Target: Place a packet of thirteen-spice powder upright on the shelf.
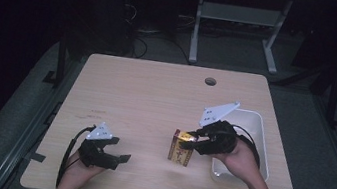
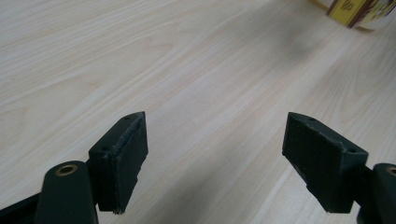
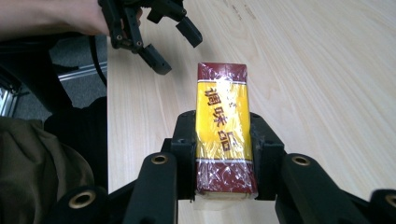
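A yellow and dark red box (image 1: 181, 148) wrapped in clear film hangs upright a little above the wooden table (image 1: 155, 102), right of centre. My right gripper (image 1: 192, 141) is shut on it. In the right gripper view the two pads press the long sides of the box (image 3: 222, 88), with the right gripper (image 3: 223, 117) gripping around its lower half. My left gripper (image 1: 120, 150) sits low at the table's front left, open, with nothing between its jaws. The left gripper view shows the left gripper (image 2: 215, 116) over bare wood, with the box (image 2: 355, 11) far off at top right.
A white plastic bin (image 1: 256, 124) stands at the table's right edge, just behind my right hand. A round cable hole (image 1: 210, 81) sits near the far edge. In the right gripper view the left gripper (image 3: 180, 53) is beyond the box, near the table's edge.
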`<state>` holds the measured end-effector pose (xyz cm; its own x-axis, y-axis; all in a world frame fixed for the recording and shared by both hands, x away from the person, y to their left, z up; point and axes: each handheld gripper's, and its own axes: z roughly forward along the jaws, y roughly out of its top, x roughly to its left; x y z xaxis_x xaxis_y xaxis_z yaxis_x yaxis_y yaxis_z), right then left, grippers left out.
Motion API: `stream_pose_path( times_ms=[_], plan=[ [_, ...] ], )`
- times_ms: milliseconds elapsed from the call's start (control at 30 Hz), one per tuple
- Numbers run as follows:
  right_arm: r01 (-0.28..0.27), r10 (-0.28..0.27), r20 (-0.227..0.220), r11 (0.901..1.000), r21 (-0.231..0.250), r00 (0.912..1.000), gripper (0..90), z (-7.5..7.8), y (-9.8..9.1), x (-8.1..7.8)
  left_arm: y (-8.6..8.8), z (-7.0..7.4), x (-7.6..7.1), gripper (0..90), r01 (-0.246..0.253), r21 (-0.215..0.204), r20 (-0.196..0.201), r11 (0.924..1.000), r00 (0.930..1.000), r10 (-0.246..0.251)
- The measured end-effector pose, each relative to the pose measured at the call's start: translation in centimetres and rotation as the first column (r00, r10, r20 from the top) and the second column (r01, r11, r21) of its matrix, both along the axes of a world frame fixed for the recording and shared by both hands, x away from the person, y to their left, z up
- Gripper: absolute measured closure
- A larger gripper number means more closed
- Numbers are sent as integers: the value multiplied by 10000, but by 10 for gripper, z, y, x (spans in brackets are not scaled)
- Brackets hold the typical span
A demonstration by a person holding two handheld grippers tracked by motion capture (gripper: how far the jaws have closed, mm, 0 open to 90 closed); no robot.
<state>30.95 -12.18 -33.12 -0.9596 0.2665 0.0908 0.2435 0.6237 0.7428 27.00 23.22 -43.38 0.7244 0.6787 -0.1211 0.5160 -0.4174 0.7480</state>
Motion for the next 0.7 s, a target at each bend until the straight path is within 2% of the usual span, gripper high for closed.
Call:
stream_pose_path(
  times_ms=[167, 300, 433, 700],
  plan=[
    [-196, 200, 166, 9994, -274, 9997, 677, 9, -8, 4, 6, 2, 2, 226, -178, -93, 125, 9998, 9998, 179],
    [-238, 251, 297, 9988, -422, 9992, 677, 13, -17, 5, 9, 2, 3, 226, -263, -103, 79, 9996, 9996, 264],
    [-243, 261, 378, 9987, -459, 9989, 677, 18, -27, 6, 13, 2, 4, 225, -345, -260, 21, 9991, 9994, 346],
    [-345, 369, 507, 9983, -471, 9980, 676, 24, -46, 9, 16, 1, 6, 225, -421, -284, -44, 9987, 9991, 420]
  ],
)
